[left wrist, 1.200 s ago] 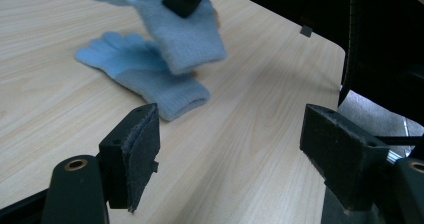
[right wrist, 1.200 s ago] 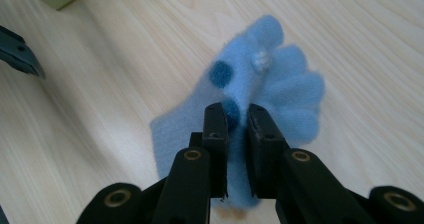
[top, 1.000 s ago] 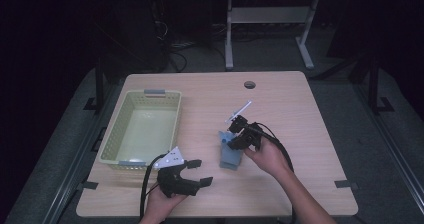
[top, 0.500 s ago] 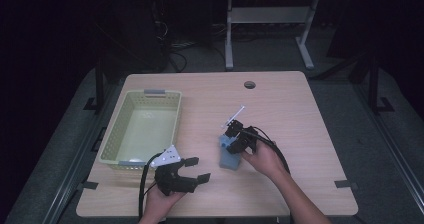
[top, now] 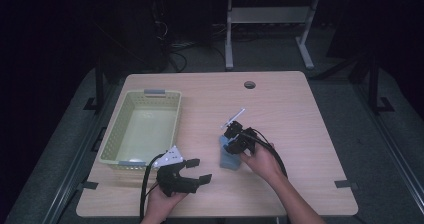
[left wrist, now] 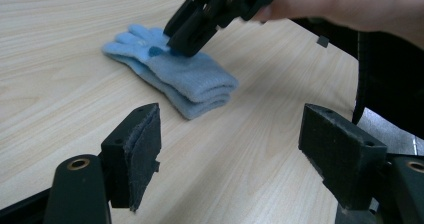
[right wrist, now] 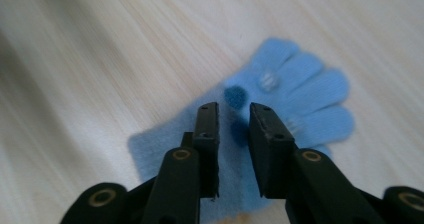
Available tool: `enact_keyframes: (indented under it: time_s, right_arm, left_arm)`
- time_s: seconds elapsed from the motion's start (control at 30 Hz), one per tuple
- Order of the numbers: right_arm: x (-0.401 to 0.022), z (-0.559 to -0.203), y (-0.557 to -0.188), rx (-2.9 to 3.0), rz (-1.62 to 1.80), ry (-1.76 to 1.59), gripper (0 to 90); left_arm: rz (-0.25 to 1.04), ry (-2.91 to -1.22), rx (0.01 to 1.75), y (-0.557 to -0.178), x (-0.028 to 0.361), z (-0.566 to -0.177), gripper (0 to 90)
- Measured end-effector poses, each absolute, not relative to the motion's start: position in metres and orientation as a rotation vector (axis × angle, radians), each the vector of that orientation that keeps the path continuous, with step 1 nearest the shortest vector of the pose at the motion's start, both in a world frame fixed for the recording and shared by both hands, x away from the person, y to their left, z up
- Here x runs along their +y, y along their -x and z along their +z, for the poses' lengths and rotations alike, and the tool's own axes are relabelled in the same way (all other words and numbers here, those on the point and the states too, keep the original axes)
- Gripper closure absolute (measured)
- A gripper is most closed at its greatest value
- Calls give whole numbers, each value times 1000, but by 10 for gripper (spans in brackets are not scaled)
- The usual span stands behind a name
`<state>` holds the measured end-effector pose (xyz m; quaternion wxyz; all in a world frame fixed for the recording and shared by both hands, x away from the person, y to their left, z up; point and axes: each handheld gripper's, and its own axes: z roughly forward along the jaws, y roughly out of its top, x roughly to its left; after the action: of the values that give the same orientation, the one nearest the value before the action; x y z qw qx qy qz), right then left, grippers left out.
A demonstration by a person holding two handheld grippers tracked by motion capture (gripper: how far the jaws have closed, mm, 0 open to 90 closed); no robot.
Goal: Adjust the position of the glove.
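A light blue knitted glove (top: 229,157) lies flat on the wooden table, right of the basket. My right gripper (top: 231,141) points down onto it, tips at the palm just behind the fingers. In the right gripper view the jaws (right wrist: 234,111) stand a narrow gap apart over the glove (right wrist: 300,84); they have just been opening, and nothing is pinched between them. My left gripper (top: 199,170) rests near the front edge, open wide and empty. The left gripper view looks past its own jaws (left wrist: 232,134) at the glove (left wrist: 185,79) and the right gripper (left wrist: 182,41) touching it.
A pale green plastic basket (top: 112,144) stands empty at the left of the table. A round cable hole (top: 249,84) is near the far edge. Black cables trail from both grippers. Dark floor and a white stand lie beyond the table.
The right hand has shifted only slightly over the glove, which lies in the same spot. The left hand and its gripper have not moved.
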<state>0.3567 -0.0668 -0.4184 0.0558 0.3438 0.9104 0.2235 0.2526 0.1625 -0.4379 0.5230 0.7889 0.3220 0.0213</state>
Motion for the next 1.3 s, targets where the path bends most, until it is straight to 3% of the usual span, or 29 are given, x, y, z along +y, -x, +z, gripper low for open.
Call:
enact_keyframes:
  time_s: [0.17, 0.57, 0.7, 1.1, 1.3]
  right_arm:
    - [-67, -434, -360, 2776, 685, -1074, 742]
    - [-112, -420, -340, 2657, 943, -1230, 450]
    - [-126, -424, -336, 2641, 1026, -1317, 412]
    - [-156, -448, -332, 2538, 1344, -1566, 408]
    - [-158, -456, -333, 2508, 1429, -1673, 424]
  left_arm:
    - [70, -1908, 778, -252, 160, -439, 274]
    - [-20, -1893, 911, -258, 149, -437, 304]
    - [-71, -1859, 970, -272, 141, -438, 316]
    - [-142, -1856, 1126, -316, 118, -450, 317]
    - [-229, -1788, 1245, -331, 119, -461, 398]
